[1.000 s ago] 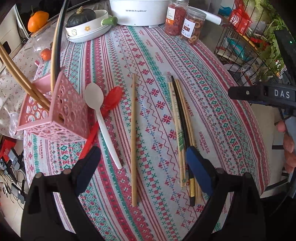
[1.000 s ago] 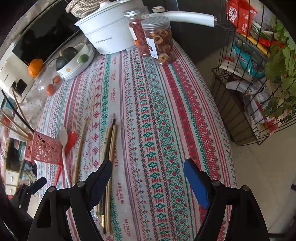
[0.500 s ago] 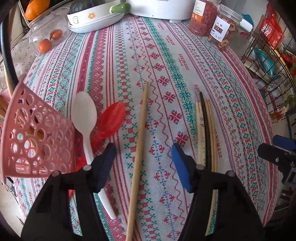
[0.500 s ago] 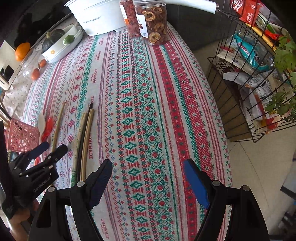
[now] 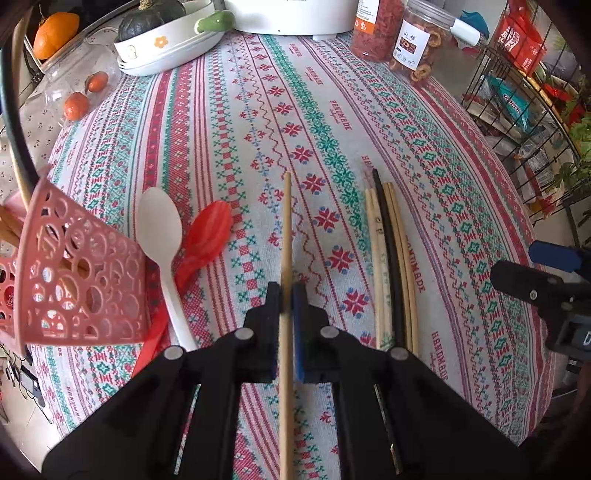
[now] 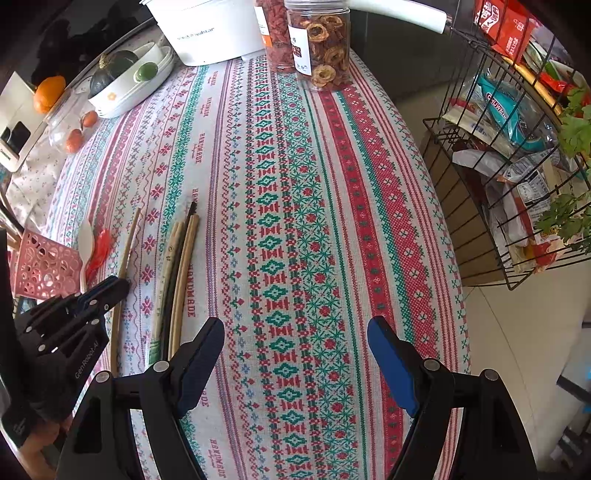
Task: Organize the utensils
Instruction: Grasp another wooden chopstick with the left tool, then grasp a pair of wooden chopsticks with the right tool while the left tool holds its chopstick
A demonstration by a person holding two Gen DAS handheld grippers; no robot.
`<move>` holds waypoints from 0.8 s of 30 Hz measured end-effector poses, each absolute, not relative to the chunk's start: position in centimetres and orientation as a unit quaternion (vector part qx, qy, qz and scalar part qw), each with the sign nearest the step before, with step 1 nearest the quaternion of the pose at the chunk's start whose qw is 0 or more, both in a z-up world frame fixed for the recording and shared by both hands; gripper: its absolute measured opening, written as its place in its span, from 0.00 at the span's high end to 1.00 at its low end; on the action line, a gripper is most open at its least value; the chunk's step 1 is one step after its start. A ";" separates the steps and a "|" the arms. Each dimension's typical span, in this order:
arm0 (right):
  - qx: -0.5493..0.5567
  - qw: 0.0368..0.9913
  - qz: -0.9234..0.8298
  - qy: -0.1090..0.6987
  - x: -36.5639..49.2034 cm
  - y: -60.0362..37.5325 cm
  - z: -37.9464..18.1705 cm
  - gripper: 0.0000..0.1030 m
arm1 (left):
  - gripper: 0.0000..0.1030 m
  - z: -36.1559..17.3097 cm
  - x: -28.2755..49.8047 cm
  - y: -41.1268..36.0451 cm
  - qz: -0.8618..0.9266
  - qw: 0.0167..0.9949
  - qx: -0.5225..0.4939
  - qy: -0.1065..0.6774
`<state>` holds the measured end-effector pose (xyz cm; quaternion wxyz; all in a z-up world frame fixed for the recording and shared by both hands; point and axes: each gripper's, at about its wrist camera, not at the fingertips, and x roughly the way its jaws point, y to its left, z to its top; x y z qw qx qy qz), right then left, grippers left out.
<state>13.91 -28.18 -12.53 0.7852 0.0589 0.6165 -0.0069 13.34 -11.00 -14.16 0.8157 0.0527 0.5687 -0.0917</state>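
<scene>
A single light wooden chopstick (image 5: 286, 221) lies on the patterned tablecloth (image 5: 258, 110). My left gripper (image 5: 286, 291) is closing its jaws on the chopstick's middle, and both pads touch it. The same gripper (image 6: 118, 286) and chopstick (image 6: 129, 240) show in the right wrist view. A white spoon (image 5: 159, 225) and a red spoon (image 5: 210, 229) lie to the left, beside a pink perforated holder (image 5: 85, 280) with chopsticks standing in it. Right of the held chopstick lies a bundle of several chopsticks (image 5: 391, 258), one black. My right gripper (image 6: 295, 354) hangs open over bare cloth, with nothing between its fingers.
At the table's far edge stand a white pot (image 5: 291, 14), two jars of dried food (image 5: 417, 44) and a white dish holding a squash (image 5: 166, 40). A clear container with small tomatoes (image 5: 77, 103) sits far left. A black wire rack (image 6: 517, 147) of packets stands off the right edge.
My left gripper has come down over the single chopstick and its jaws have gone from wide apart to pressed against it. The right gripper has stayed open and about where it was.
</scene>
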 end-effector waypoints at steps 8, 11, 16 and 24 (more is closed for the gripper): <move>0.045 0.787 0.002 0.616 14.1 -26.2 -12.4 0.21 | 0.93 -10.7 8.9 -8.7 -0.137 0.823 0.070 0.547; 0.039 0.787 0.003 0.616 14.4 -25.3 -12.6 0.21 | 0.93 -10.3 7.3 -7.6 -0.145 0.822 0.076 0.545; 0.025 0.791 0.018 0.611 14.8 -23.6 -13.2 0.21 | 0.93 -10.7 6.2 -5.6 -0.150 0.825 0.056 0.543; 0.044 0.828 0.098 0.550 15.5 -20.0 -12.9 0.77 | 0.93 -10.1 5.8 -3.0 -0.146 0.836 0.018 0.529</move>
